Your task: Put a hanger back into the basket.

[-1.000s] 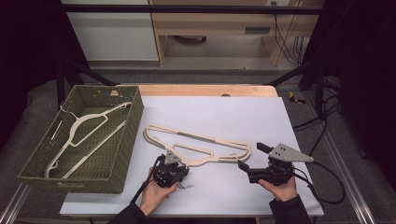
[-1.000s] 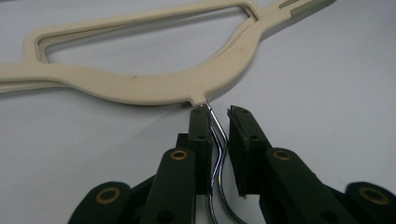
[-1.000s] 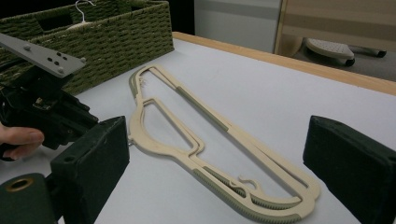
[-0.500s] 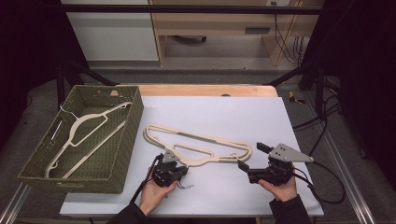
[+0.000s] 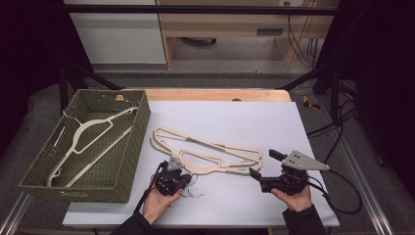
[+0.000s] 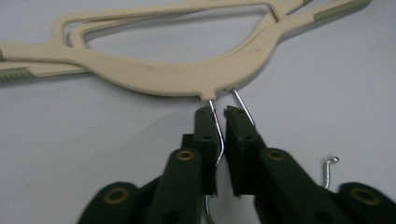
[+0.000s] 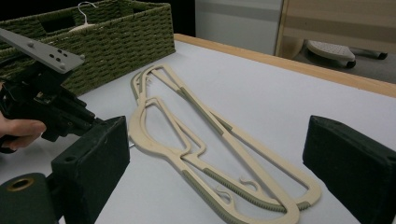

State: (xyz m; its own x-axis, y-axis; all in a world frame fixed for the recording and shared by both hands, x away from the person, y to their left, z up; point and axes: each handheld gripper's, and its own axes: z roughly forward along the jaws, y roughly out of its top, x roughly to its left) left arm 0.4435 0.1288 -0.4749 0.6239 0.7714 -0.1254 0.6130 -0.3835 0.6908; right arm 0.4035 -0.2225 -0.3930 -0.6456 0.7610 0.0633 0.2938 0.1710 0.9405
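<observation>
Two cream plastic hangers [image 5: 210,168] lie stacked on the white table [image 5: 235,117]. My left gripper [image 5: 173,165] sits at their near edge. In the left gripper view its jaws [image 6: 219,112] flank the wire hook [image 6: 218,135] of a hanger [image 6: 154,77]. The wire rests on one pad and a thin gap shows beside the other. These jaws have just been opening a little. My right gripper [image 5: 262,164] is at the hangers' right end, open wide. Its own view shows the jaws [image 7: 219,140] far apart with the hangers [image 7: 138,135] lying ahead, untouched.
A green woven basket [image 5: 132,142] stands at the table's left with another cream hanger [image 5: 85,134] inside. In the right gripper view the basket [image 7: 116,37] is close behind the left gripper [image 7: 51,112]. A second wire hook end [image 6: 329,163] lies right of the left jaws.
</observation>
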